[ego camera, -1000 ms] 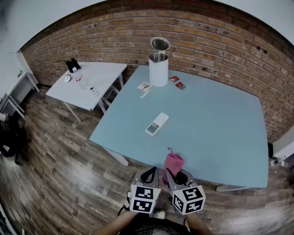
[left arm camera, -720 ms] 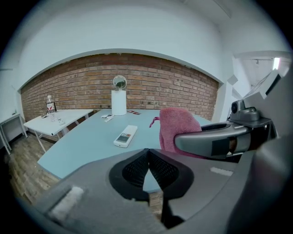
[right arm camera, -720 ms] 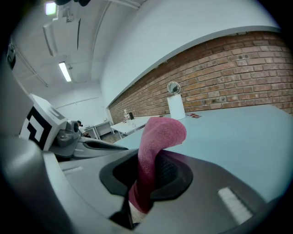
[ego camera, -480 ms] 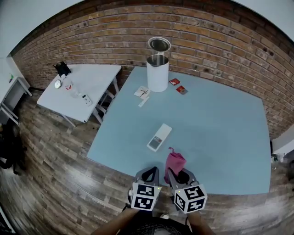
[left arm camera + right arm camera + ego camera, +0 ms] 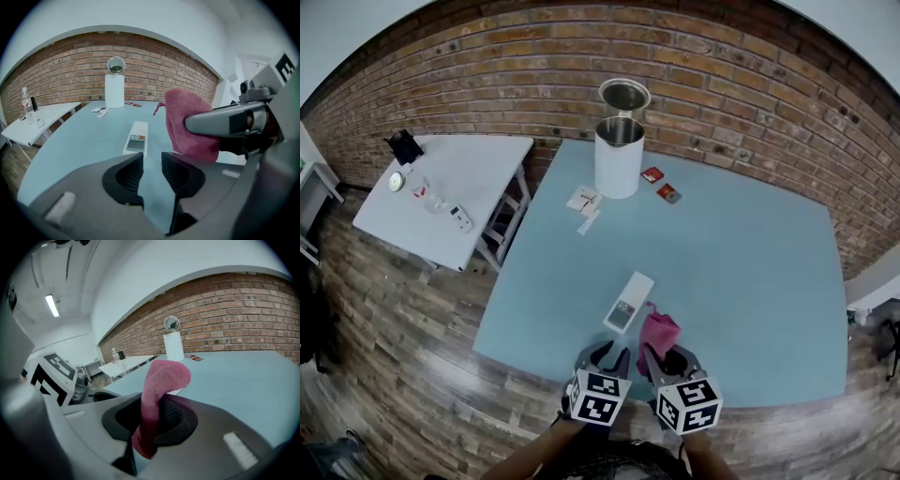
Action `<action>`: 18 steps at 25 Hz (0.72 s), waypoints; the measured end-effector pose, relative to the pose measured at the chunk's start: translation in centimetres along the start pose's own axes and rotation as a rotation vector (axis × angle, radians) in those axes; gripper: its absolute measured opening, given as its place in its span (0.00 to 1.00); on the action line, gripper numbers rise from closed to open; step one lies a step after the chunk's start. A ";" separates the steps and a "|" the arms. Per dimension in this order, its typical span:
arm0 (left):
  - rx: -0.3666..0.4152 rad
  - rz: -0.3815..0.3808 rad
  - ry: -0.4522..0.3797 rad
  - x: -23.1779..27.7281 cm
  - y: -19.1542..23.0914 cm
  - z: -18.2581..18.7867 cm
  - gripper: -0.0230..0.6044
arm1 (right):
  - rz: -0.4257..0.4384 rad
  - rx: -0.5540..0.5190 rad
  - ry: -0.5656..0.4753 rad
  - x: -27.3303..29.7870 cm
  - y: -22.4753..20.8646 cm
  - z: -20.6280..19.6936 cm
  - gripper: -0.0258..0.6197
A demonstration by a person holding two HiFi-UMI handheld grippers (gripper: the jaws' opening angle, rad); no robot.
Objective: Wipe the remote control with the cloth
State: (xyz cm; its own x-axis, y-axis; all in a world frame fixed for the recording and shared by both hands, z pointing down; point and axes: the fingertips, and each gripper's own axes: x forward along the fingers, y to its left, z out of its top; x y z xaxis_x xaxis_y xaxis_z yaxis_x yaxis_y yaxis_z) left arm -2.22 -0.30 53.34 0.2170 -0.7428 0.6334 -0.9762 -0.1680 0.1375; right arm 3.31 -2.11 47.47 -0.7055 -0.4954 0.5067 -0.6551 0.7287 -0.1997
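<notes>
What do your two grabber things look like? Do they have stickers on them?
The left tool and right tool are smooth grey, with black ribbed pads inside the jaws. Each carries a white cube printed with black square patterns, like a puzzle code. No cables show. The left tool's jaws have just been opening, nothing between them.

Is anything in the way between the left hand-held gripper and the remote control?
Nothing visible: only bare table separates the left hand-held gripper, whose empty jaws have just been opening, from the remote control. The cloth, clamped in the right hand-held gripper, hangs off to the side.
</notes>
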 end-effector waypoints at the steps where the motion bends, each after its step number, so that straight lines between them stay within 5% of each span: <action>1: 0.006 -0.003 0.011 0.4 0.4 -0.1 0.26 | -0.007 -0.003 0.004 0.3 0.0 0.2 0.14; 9: 0.105 -0.016 0.070 3.4 3.2 0.0 0.48 | 0.004 -0.099 0.043 3.3 0.4 2.8 0.14; 16: 0.158 -0.056 0.135 5.4 3.4 -0.4 0.50 | 0.103 -0.224 0.136 5.7 0.8 4.2 0.14; 18: 0.154 -0.069 0.155 5.8 3.2 -0.8 0.59 | 0.145 -0.243 0.172 6.5 1.1 4.1 0.14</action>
State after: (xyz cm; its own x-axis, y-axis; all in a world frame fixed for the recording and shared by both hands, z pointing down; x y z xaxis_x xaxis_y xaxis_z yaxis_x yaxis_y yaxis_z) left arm -4.09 -4.62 58.01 0.2685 -0.6198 0.7374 -0.9442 -0.3209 0.0740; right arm -3.10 -6.45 47.04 -0.7174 -0.3060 0.6258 -0.4525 0.8878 -0.0845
